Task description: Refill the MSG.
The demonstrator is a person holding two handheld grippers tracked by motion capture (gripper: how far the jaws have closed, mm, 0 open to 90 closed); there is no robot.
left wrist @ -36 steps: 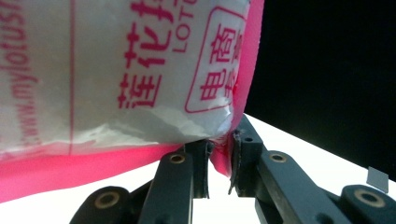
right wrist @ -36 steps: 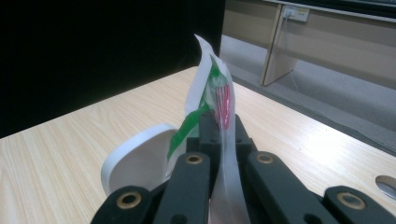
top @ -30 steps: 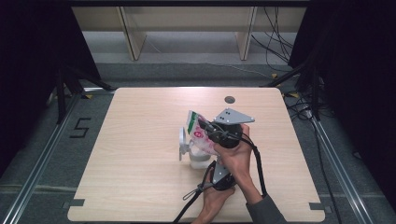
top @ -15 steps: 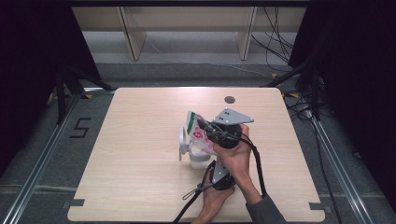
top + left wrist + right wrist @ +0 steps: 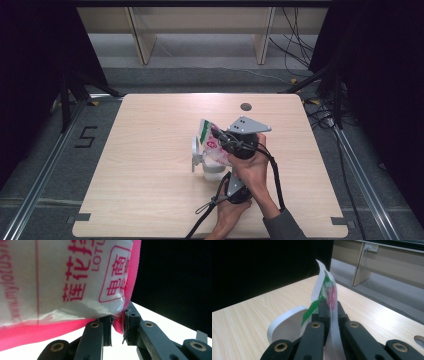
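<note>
Nothing has shifted over the last second: both of your hands sit where they were, and the bag hangs at the same tilt above the white cup near the middle of the table. That stillness suggests you are holding the pour, or waiting for the contents to settle, rather than moving on. Your right gripper is pinching the upper sealed edge of the bag, its jaws pressed flat against the thin film with the green and red print sticking up between them. Your left gripper is pinching the pink lower corner of the bag; its jaws stand a little apart, with the folded film caught between the pads. In the high view the bag leans over the cup's mouth, and whether anything is falling into it is too small to tell. Counted out: one bag, one cup with a handle, two grippers, and one small round hole in the table top beyond your hands.
</note>
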